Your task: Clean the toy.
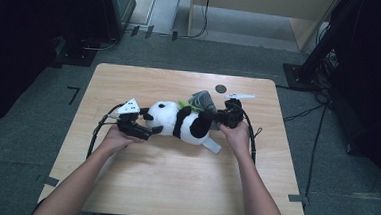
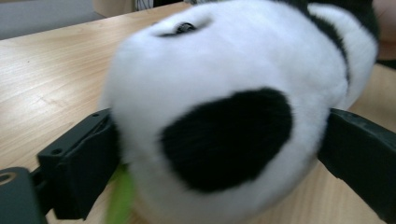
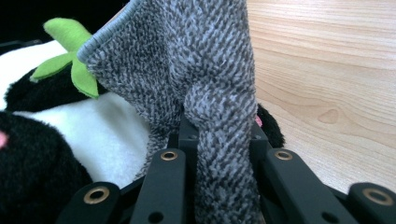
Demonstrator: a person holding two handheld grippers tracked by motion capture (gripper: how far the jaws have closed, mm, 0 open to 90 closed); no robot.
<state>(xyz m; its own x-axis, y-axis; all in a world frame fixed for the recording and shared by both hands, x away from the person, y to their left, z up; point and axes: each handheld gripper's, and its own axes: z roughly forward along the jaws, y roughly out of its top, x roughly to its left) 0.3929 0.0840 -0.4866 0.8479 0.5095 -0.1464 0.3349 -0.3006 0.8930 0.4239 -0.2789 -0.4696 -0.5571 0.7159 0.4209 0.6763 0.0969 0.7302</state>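
A wooden worktop (image 1: 138,184) is seen from above, and near its middle a panda toy (image 1: 180,121) is laid on its side, head toward the person's left. A grey knitted cloth (image 1: 204,100), possibly a small garment, is bunched at the toy's far end, beside its green leaf trim (image 3: 65,56). The work is judged to be at an early or middle stage: the cloth is gathered and gripped but not yet drawn over the toy's body, so most of the fitting appears to be left. The left gripper (image 1: 136,128) is held low at the toy's head, its jaws spread wide and pressed against both sides of the white head (image 2: 219,116), which is steadied between them. The right gripper (image 1: 228,117) is brought in from the opposite end, its jaws closed tightly on a fold of the cloth. Both forearms are stretched forward from the near edge, hands wrapped around the gripper handles, wrists low over the worktop.
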